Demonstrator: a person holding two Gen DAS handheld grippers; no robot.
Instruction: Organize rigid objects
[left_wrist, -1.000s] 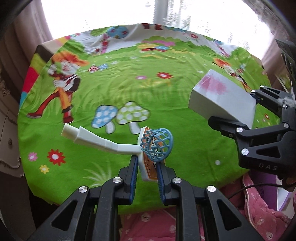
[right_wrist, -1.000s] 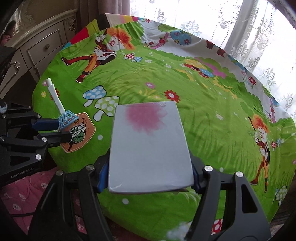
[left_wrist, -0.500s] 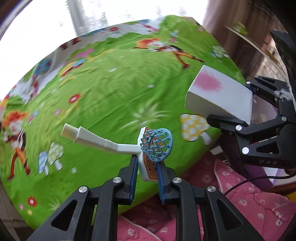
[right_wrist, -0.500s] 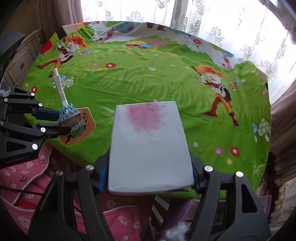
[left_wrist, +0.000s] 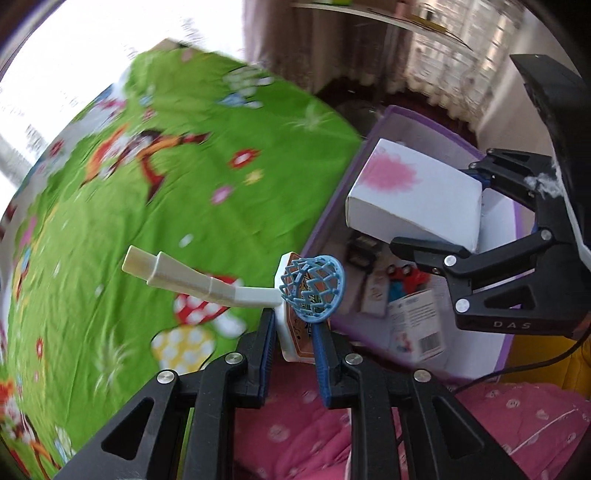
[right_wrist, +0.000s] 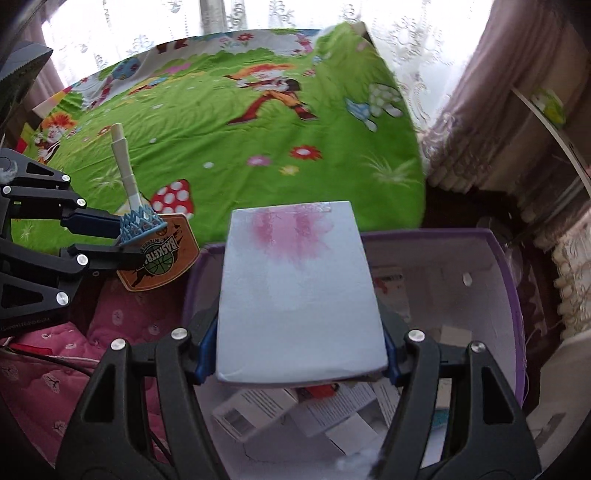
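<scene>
Box (right_wrist: 301, 291): white card, flat-sided, pink blot on top; clamped in right gripper (right_wrist: 299, 356) above the bin (right_wrist: 511, 295)
Hoop toy (left_wrist: 314, 286): blue lattice net, orange backboard, pale stepped post; clamped in left gripper (left_wrist: 293, 332), short of bin
Bin: purple-rimmed, white inside, already holds cartons
Progress: both items carried, neither dropped
Cloth (right_wrist: 221, 147): green cartoon print, bare

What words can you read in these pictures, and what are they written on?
"BASKETB...", cut off at the edge, with "INTERES..." above it: on the orange backboard of the toy basketball hoop, seen upside down.
"DAS": on the black body of the right gripper.
Faint lettering on the left gripper body: too blurred to read.
Print and barcodes on the packages inside the purple box: too small to read.
The white box shows only a pink blotch.
</scene>
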